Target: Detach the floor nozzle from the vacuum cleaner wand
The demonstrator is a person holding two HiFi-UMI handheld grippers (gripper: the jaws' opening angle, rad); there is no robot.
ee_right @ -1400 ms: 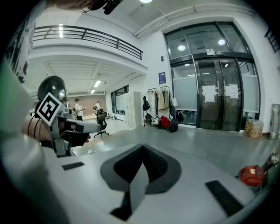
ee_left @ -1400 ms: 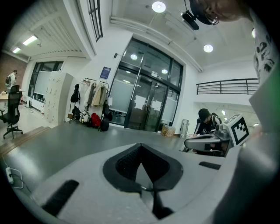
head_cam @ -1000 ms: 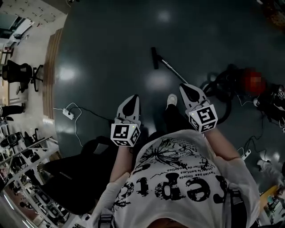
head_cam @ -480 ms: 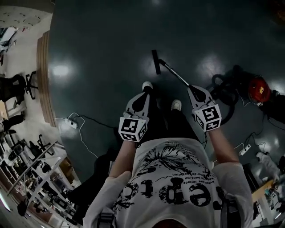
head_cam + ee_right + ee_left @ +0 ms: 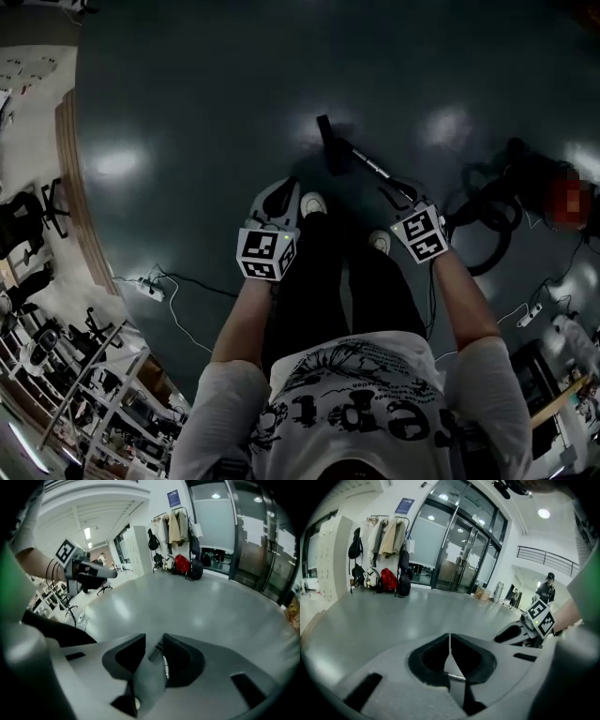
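Note:
The black floor nozzle lies on the dark floor, joined to the chrome wand, which slants down-right toward my right gripper. That gripper hangs just over the wand's near end. Its jaws are opening with a narrow gap, and I cannot tell whether the grey bit in the gap is the wand. My left gripper is left of the wand, apart from it. It is shut and empty in the left gripper view.
The person's white shoes stand between the grippers. A black hose coils at the right, beside the red vacuum body. At the left are a power strip with its cable, office chairs and shelving.
Both grippers have dropped toward the floor and come closer to the wand. The right jaws have parted; the left stay together.

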